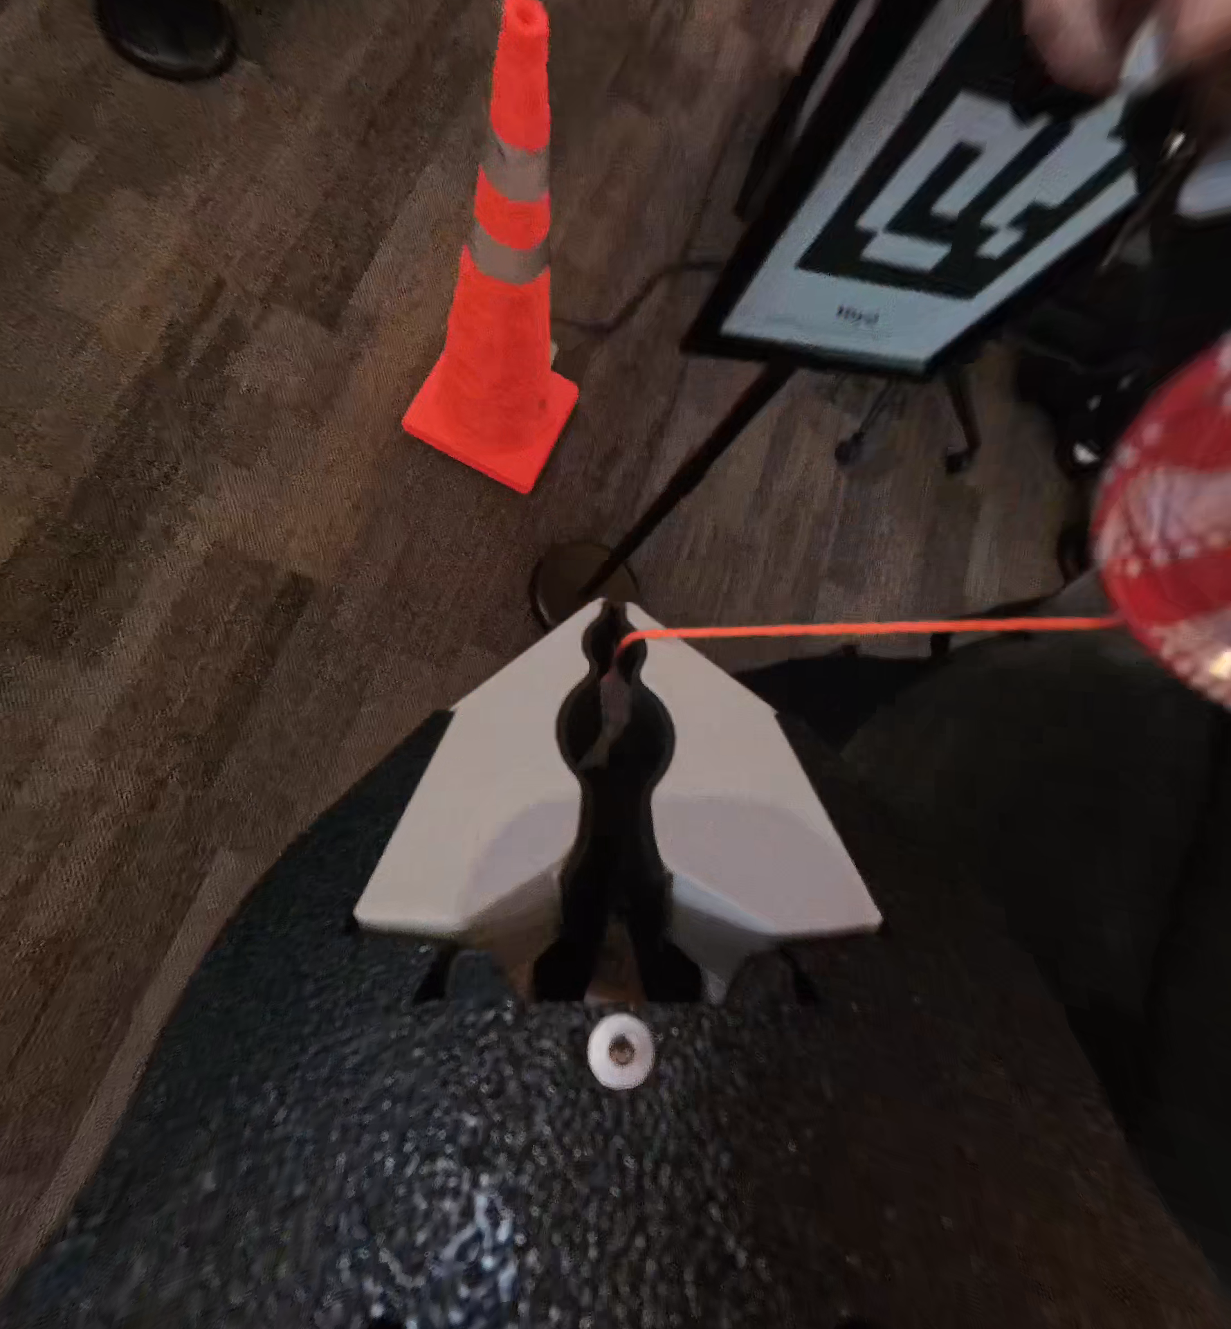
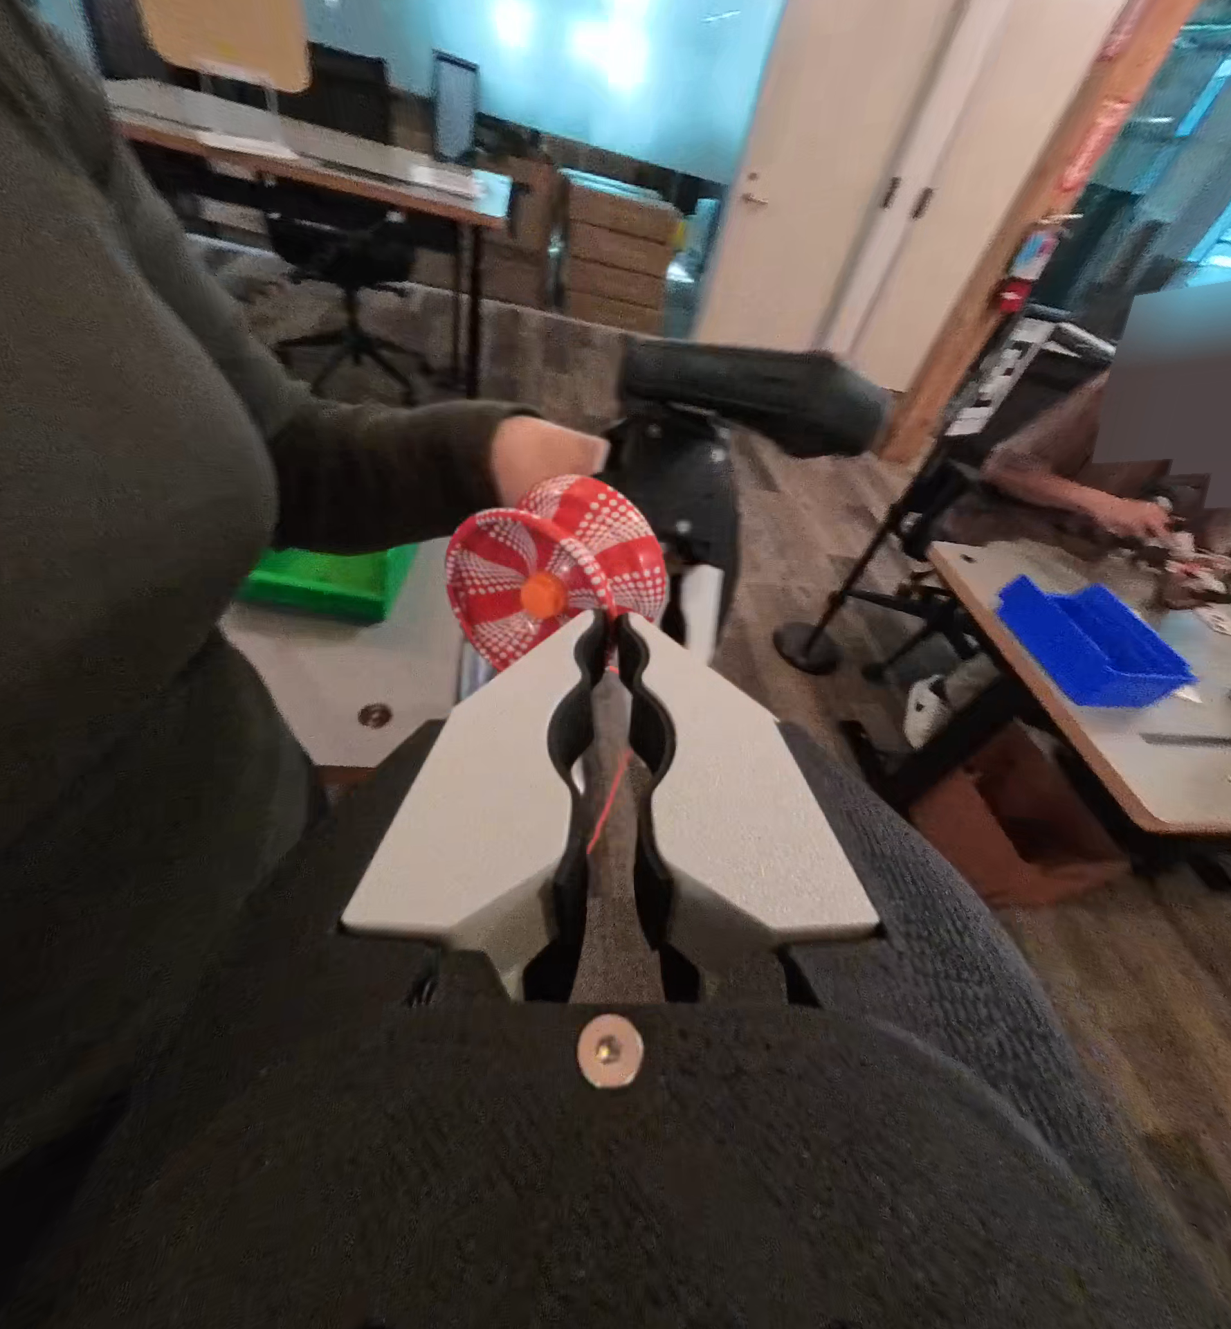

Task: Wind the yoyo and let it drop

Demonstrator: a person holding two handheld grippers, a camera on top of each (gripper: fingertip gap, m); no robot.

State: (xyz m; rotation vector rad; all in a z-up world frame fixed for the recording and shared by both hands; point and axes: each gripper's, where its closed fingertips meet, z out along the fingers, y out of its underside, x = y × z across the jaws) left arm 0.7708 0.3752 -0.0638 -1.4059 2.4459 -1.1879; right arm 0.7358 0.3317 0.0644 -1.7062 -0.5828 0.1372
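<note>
Here both grippers' fingers [image 1: 616, 633] [image 2: 609, 633] pinch the yoyo [image 2: 558, 575] string [image 1: 871, 629]; marker board [image 1: 907, 216] behind.

Left gripper [image 1: 614, 633] pinches the orange string [image 1: 871, 630] leading to the yoyo [image 1: 1194, 532].

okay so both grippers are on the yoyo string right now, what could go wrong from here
1. The left gripper pinches the thin orange string only at its fingertips; a tug could slip it free.
2. The right gripper holds the string right under the yoyo, so the yoyo could tilt and wind unevenly.
</note>
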